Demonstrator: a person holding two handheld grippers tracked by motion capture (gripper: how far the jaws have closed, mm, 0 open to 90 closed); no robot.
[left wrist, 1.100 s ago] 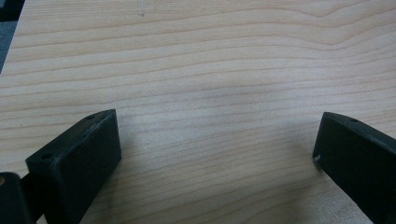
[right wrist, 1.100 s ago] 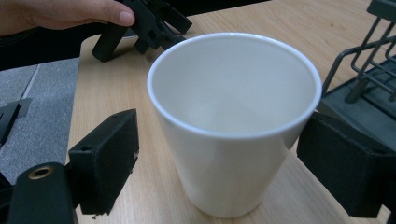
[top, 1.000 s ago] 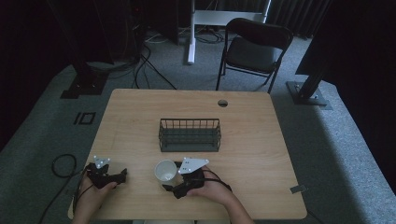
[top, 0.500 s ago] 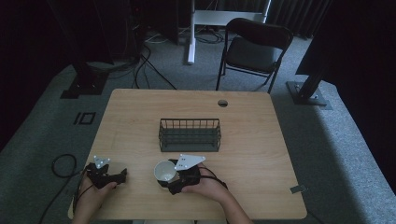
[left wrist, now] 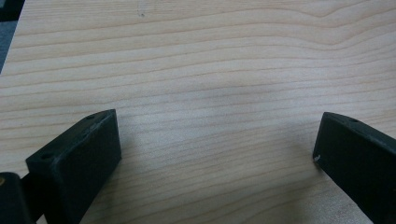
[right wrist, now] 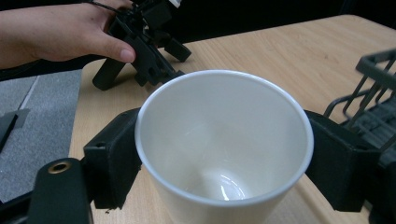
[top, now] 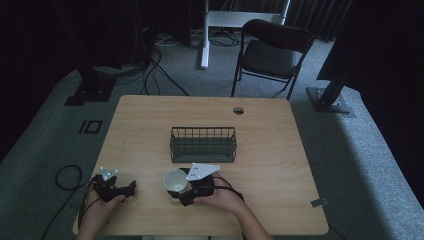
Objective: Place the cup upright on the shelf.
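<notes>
- Centrally, a white, round paper cup [top: 176,180] is seen standing upright on the light wooden desk [top: 270,150], near the desk's front edge and just in front of the dark wire basket [top: 203,144].
- Right tool [top: 184,192]: held in the right hand [top: 220,197]; its two black jaws are closed against opposite sides of the cup, as is shown in the right gripper view, where the cup [right wrist: 224,144] is seen from above its open mouth, a jaw pressed to either side of its wall.
- Left tool [top: 127,189]: held in the left hand [top: 102,205] at the front left corner of the desk, well apart from the cup; in the left gripper view its jaws are spread wide, with bare wood grain [left wrist: 210,93] between them.
- Beyond the desk, a black folding chair [top: 270,50] is seen on the grey carpet [top: 350,150].
- In the right gripper view the left tool [right wrist: 180,60] and its hand [right wrist: 60,32] are visible behind the cup.
</notes>
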